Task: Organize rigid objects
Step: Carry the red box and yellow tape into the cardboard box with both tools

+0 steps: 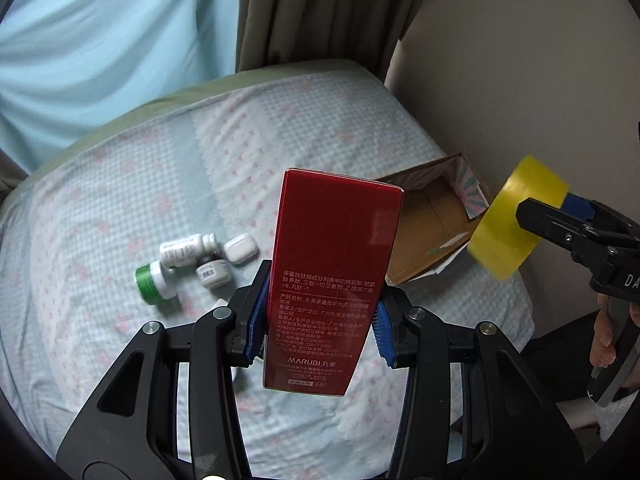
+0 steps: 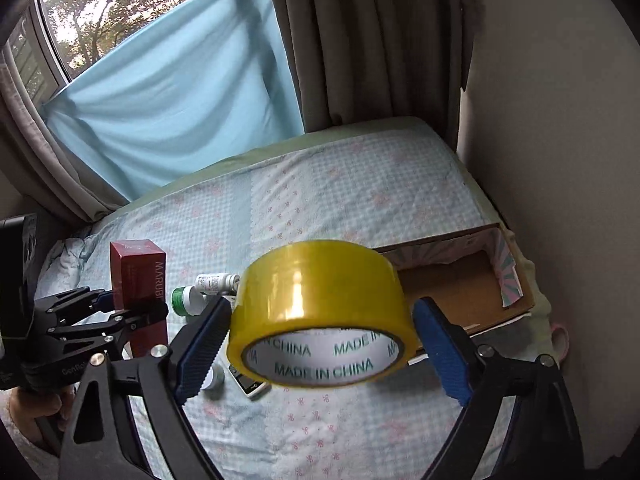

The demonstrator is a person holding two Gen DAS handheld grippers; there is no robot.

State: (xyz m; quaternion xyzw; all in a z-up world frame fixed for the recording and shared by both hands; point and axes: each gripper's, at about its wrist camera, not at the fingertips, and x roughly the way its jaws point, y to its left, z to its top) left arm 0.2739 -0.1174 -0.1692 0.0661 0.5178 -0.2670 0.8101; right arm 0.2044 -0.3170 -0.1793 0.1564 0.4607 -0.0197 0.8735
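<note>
My left gripper [image 1: 320, 312] is shut on a tall red Marubi box [image 1: 332, 272] and holds it upright above the bed; the box also shows at the left of the right wrist view [image 2: 140, 280]. My right gripper [image 2: 320, 336] is shut on a yellow tape roll [image 2: 320, 312], held in the air just left of an open cardboard box [image 2: 460, 284]. In the left wrist view the tape roll [image 1: 512, 220] hangs beside the cardboard box [image 1: 432, 232]. Two white bottles [image 1: 188, 252], a green-capped bottle [image 1: 154, 282] and a white earbud case [image 1: 240, 249] lie on the bedsheet.
The bed [image 2: 340, 184] has a pale blue checked sheet. A wall [image 2: 540, 120] runs along its right side, behind the cardboard box. Brown curtains [image 2: 360, 40] and a blue cloth [image 2: 180, 100] hang at the bed's far end. A small device [image 2: 252, 386] lies under the tape.
</note>
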